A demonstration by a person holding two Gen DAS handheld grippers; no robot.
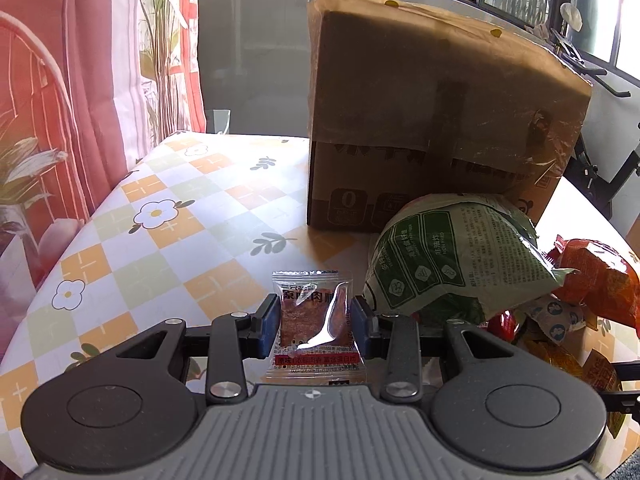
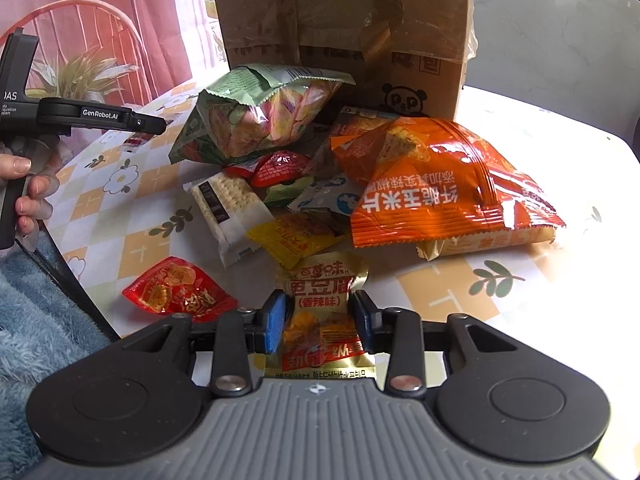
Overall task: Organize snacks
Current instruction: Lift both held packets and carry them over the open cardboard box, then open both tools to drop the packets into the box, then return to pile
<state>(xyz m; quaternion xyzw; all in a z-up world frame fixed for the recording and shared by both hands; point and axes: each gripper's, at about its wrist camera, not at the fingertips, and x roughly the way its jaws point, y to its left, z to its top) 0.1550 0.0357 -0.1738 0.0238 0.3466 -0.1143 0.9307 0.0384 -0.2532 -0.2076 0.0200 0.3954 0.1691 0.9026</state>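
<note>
Two claws each hold a small packet, so we have a pair of snacks to sort at once. Our left claw (image 1: 314,322) is clamped on a clear meat-jerky sachet (image 1: 314,320), its blue pads pressing the packet's two side edges, and the sachet hangs above the checkered, flower-printed surface (image 1: 160,216) just left of the pile. Our right claw (image 2: 320,320) is clamped on a gold spicy-tofu packet (image 2: 324,312) at the near edge of the heap.

Behind the heap stands a taped cardboard box (image 1: 440,112), shut as far as we can see. Against it leans a green vegetable-crisp bag (image 2: 256,116); beside that lies a large orange corn-chip bag (image 2: 448,184), with a cracker pack (image 2: 232,208), a yellow sachet (image 2: 296,236) and a red chip packet (image 2: 176,290) spread nearer to us.

We judge the step in hand to be carrying each held packet to its own spot. To do it well, we keep the jerky sachet level, since thin film can slide through the pads, and set it flat on the bare cloth to the left, well apart from the pile. We lift the tofu packet straight clear before swinging it, so its lower edge does not drag the red chip packet or the yellow sachet along. Like goes with like: small sachets together, large bags left by the box.
</note>
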